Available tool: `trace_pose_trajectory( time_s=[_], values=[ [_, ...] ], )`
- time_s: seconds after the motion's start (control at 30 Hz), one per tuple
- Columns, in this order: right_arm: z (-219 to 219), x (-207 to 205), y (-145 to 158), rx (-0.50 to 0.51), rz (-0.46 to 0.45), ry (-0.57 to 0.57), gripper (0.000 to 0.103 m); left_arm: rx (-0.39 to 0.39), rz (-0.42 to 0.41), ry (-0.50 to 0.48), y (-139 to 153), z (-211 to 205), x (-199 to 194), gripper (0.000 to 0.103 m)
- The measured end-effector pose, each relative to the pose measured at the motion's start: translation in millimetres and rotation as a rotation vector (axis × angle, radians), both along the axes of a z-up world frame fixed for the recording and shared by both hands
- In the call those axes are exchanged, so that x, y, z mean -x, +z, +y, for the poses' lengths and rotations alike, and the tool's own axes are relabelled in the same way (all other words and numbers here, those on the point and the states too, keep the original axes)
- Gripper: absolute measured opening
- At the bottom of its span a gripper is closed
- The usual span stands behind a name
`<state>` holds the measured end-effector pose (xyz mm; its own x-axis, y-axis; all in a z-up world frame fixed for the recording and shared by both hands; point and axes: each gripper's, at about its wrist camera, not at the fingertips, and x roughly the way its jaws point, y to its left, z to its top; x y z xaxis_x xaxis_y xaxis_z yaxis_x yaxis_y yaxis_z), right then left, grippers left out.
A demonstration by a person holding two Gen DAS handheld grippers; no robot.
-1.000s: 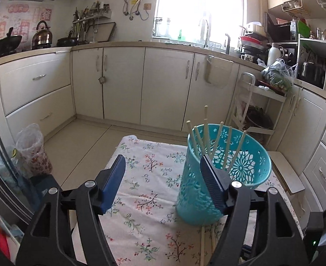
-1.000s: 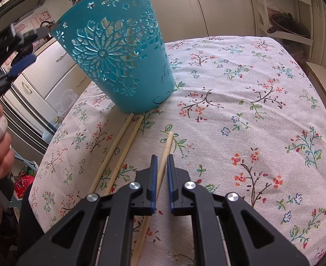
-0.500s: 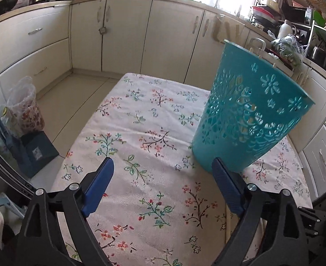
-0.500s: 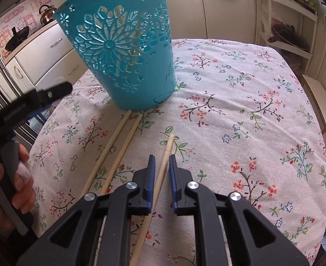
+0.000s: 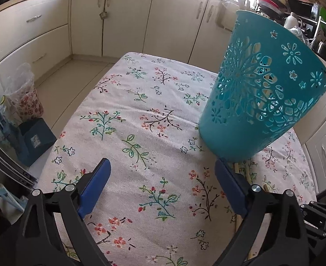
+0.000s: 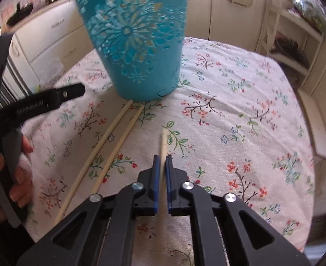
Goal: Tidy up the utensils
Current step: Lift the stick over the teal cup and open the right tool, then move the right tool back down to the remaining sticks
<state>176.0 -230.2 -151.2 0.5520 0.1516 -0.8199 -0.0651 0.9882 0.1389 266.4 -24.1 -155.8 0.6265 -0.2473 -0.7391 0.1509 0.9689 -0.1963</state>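
A teal cut-out basket [image 5: 262,93] stands on the floral tablecloth [image 5: 140,115], and pale sticks show through its holes. My left gripper [image 5: 163,170] hovers low over the cloth just left of the basket's base; its jaws are opening wide with nothing between them. In the right wrist view, my right gripper [image 6: 162,158] is shut on one wooden chopstick [image 6: 163,144] whose tip points toward the basket [image 6: 136,44]. Two more chopsticks [image 6: 109,146] lie side by side on the cloth to its left, their far ends at the basket's foot. A hand [image 6: 18,177] holds the left gripper at the left edge.
Cream kitchen cabinets [image 5: 127,20] ring the table. A floral bag [image 5: 25,102] and a blue box [image 5: 34,137] sit on the floor off the table's left edge. An open shelf rack [image 6: 285,44] stands beyond the far right corner.
My left gripper has dropped toward the tablecloth, tipped downward, and spread its jaws wider. My right gripper's pads have closed on the chopstick, which now lines up straight between them.
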Motion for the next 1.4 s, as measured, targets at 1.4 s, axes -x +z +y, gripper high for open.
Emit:
trace_pose_trajectory(
  time_s=[1.4],
  values=[
    [-15.0, -117.1, 157.8, -0.295, -0.47, -0.161, 0.016, 0.098, 0.003, 0.026, -3.8, 12.2, -2.5, 0.091]
  ],
)
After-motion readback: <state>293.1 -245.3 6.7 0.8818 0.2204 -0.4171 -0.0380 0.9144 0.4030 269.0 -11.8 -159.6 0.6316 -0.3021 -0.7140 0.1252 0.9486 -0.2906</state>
